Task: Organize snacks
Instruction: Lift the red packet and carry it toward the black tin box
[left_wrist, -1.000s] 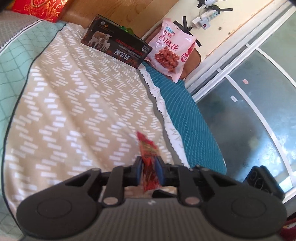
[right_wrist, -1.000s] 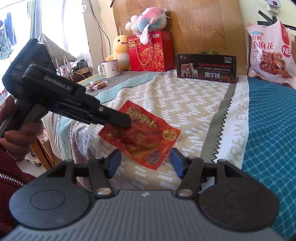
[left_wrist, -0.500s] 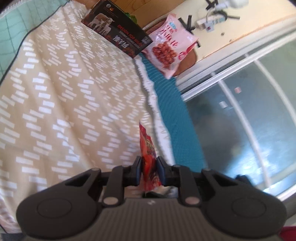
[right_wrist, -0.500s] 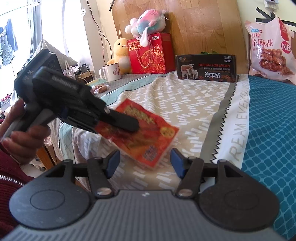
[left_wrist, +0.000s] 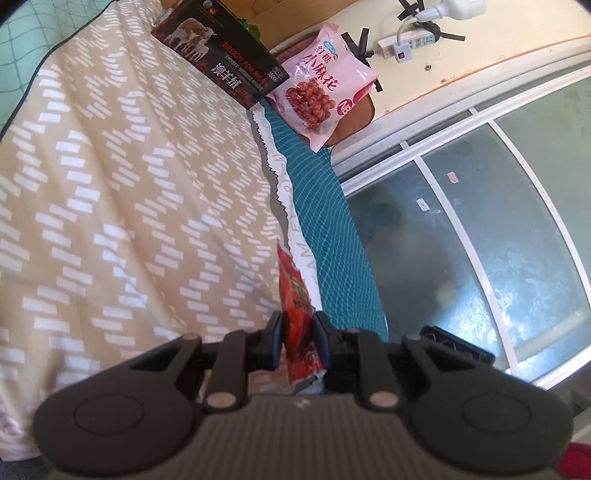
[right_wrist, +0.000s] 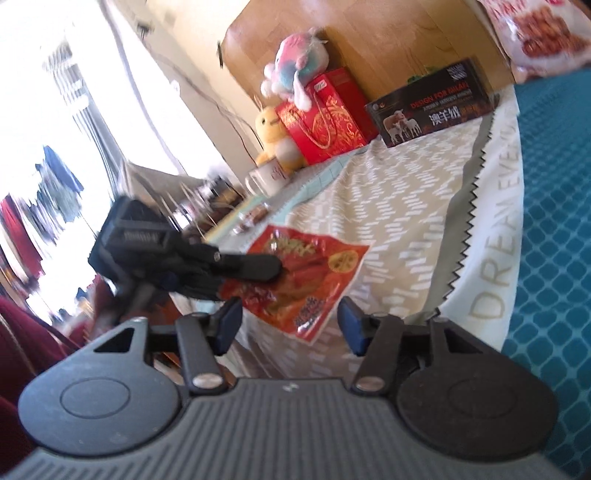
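Presently, in the left wrist view, the left gripper (left_wrist: 298, 341) is seen clamped on the red snack packet (left_wrist: 295, 295), which is held edge-on above the patterned bedspread (left_wrist: 110, 184). A pink snack bag (left_wrist: 323, 88) and a black box (left_wrist: 225, 62) are noted at the far end of the bed.

In the right wrist view, the right gripper (right_wrist: 290, 325) is observed with its jaws closing; the packet's lower corner is seen between the blue pads (right_wrist: 352, 326) but untouched. The packet (right_wrist: 314, 273) is held aloft over the bedspread (right_wrist: 406, 206) by the left gripper (right_wrist: 271, 267).
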